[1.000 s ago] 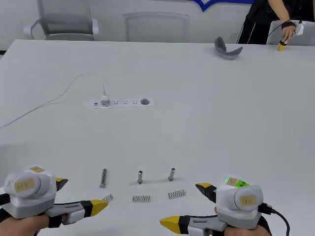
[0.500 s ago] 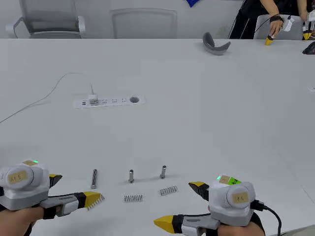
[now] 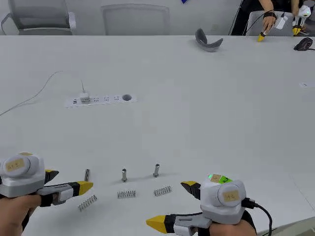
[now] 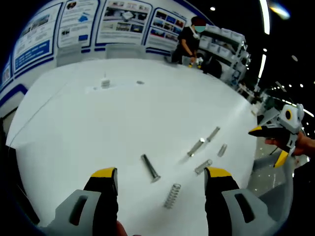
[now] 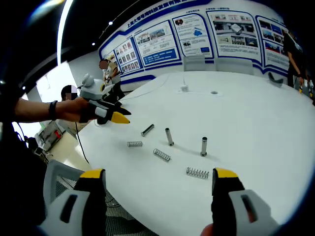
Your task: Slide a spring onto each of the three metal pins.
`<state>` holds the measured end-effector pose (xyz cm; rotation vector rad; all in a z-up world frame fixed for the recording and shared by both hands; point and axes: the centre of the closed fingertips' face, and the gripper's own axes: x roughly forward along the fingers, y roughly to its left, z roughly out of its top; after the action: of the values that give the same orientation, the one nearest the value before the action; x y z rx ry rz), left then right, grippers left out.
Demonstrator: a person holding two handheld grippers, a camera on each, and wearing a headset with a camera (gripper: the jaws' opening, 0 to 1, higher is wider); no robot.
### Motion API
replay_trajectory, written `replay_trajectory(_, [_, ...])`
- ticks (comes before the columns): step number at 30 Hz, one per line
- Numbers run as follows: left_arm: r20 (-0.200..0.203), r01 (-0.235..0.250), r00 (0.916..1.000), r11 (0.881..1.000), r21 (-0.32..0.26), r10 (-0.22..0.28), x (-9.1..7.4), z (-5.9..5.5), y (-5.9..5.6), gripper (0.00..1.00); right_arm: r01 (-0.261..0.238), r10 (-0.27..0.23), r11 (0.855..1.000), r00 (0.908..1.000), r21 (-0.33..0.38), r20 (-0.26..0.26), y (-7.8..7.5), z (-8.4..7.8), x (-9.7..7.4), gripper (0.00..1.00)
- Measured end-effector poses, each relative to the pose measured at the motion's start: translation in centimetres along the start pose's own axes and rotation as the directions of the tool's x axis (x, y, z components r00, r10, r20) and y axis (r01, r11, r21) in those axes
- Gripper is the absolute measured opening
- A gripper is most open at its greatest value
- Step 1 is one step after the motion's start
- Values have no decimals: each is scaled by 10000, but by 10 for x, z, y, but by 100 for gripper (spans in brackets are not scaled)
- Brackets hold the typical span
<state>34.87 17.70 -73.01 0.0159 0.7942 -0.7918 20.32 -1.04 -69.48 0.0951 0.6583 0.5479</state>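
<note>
White counter [image 3: 206, 113] carries three metal pins in a row: the left pin [image 3: 87, 174] lying flat, the middle pin [image 3: 124, 175] and right pin [image 3: 156, 170] upright. Loose just nearer the person lie the left spring [image 3: 87, 202], middle spring [image 3: 126, 194] and right spring [image 3: 162, 191]. At either side hover the left gripper [image 3: 69, 180] and right gripper [image 3: 170, 204], jaws spread wide, holding nothing.

A white power strip [image 3: 101, 100] lies on the white table [image 3: 206, 113], and its thin cable [image 3: 34, 96] runs off to the left. A grey curved object [image 3: 207, 40] rests near the far edge. Two chairs [image 3: 135, 19] stand behind the table.
</note>
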Motion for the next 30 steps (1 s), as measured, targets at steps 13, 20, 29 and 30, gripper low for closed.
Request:
replay_trajectory(13, [-548,-276,9982,9990,-352,257,30,-7,14,64,80,-79,9997,10000,232,-58,-5,-3,0,90])
replay_trajectory(20, [-716,-338,9970,9974,-637,292,46,-10,15,52,76,-71,9994,9999,339,-146,-6,-6,1,90])
replay_trajectory(29, [-939,-574,9945,9918,-1141,467,62,-12,19,42,129,-121,9989,9997,441,-199,-10,-7,2,90])
replay_trajectory(30, [-953,-607,9942,9905,-1233,490,65,-13,21,41,126,-116,9989,9997,454,-214,-11,-8,2,90])
